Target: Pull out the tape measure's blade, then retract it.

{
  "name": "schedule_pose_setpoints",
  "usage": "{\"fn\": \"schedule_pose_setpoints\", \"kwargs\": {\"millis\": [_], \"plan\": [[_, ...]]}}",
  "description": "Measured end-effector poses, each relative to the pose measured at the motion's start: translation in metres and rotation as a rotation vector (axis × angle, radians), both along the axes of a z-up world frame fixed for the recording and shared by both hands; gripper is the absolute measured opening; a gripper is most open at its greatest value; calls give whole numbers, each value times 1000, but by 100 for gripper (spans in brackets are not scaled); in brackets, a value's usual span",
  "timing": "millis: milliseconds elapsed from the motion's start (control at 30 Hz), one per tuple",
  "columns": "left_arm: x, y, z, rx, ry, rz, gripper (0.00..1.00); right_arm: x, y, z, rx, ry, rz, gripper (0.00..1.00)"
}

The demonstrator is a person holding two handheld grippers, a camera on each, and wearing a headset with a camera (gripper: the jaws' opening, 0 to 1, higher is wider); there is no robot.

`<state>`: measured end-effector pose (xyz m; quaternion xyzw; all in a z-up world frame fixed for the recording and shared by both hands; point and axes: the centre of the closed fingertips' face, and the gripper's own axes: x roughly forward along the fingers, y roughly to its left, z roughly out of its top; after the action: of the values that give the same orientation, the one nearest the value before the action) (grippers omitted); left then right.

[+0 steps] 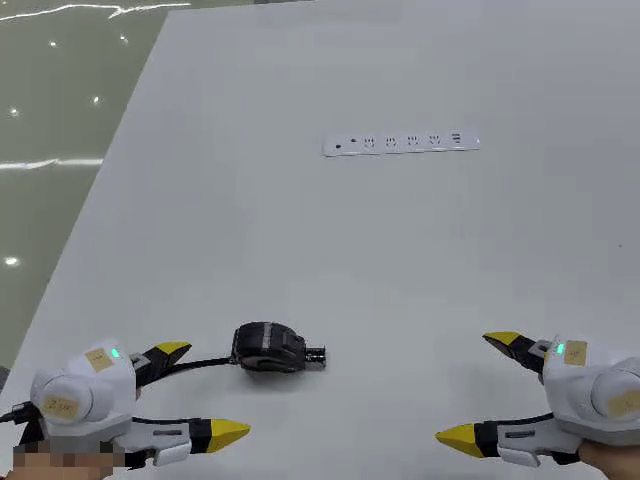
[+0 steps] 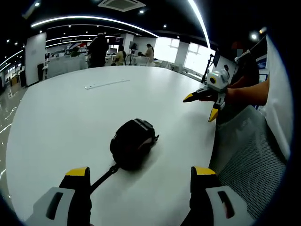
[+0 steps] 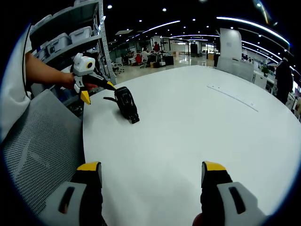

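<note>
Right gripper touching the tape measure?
Apart. Head view shows bare table between the open right gripper and the tape measure.

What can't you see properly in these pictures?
Tape measure: the blade is rolled inside its case, so the numbers are hidden.
Power strip: head view, too small to read its markings.
Left gripper and right gripper: head view, their handles are cut off by the bottom edge.

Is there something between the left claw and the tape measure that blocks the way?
Nothing visible does. Only bare table lies between the open left claw and the tape measure, whose strap trails toward that claw. The power strip sits far beyond.
</note>
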<state>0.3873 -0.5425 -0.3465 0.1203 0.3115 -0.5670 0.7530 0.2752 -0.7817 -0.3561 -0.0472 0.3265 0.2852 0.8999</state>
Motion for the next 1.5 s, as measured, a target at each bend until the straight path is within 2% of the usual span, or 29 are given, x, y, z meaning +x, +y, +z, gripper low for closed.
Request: {"fn": "schedule_pose_setpoints", "kwargs": {"millis": [133, 567, 800, 867, 933, 1200, 1367, 1500], "plan": [[3, -7, -2, -4, 3, -16, 84, 3, 2, -3, 1, 4, 12, 88], [19, -27, -8, 32, -16, -108, 81, 19, 15, -11, 18, 5, 77, 86], [25, -36, -14, 50, -5, -158, 80, 24, 20, -14, 31, 19, 106, 82], [24, -38, -17, 60, -2, -184, 77, 25, 21, -16, 34, 27, 115, 82], [25, -40, -18, 70, -16, -210, 75, 25, 22, -17, 32, 30, 123, 82], [25, -47, -19, 68, 10, -267, 65, 30, 22, -18, 54, 37, 123, 82], [24, -48, -20, 72, 11, -289, 60, 30, 24, -21, 54, 44, 132, 81], [24, -48, -21, 77, 8, -310, 53, 32, 23, -22, 54, 45, 130, 81]]}}
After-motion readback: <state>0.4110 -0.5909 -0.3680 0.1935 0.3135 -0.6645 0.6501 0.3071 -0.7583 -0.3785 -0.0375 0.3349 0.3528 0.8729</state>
